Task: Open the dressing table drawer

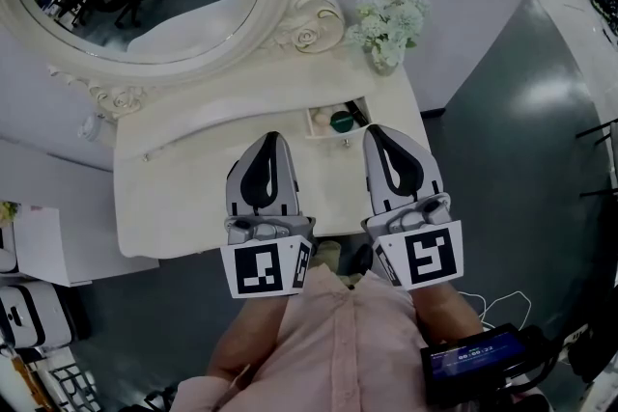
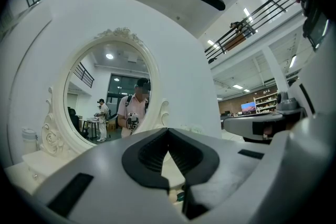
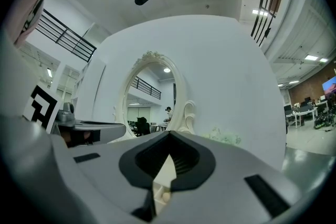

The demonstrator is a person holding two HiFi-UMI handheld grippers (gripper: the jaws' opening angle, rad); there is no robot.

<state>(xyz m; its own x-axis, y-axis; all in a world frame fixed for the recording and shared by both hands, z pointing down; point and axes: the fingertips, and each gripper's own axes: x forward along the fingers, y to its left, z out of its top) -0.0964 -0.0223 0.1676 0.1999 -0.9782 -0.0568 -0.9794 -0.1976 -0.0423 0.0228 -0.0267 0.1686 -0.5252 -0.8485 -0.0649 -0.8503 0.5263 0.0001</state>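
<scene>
**Drawer standing out just ahead of two closed, empty grippers**

The left gripper (image 1: 273,138) and right gripper (image 1: 373,132) are held level over the table (image 1: 183,193), each with its jaws together and nothing between them. The drawer (image 1: 326,137) is seen just beyond the right gripper's tip, slightly to its left, already out, with a green item (image 1: 340,121) inside. If more travel is wanted, the knob (image 1: 346,143) is best pinched squarely and drawn straight back, not lifted. No brand or label can be read; only square markers (image 1: 430,256) are seen.
</scene>
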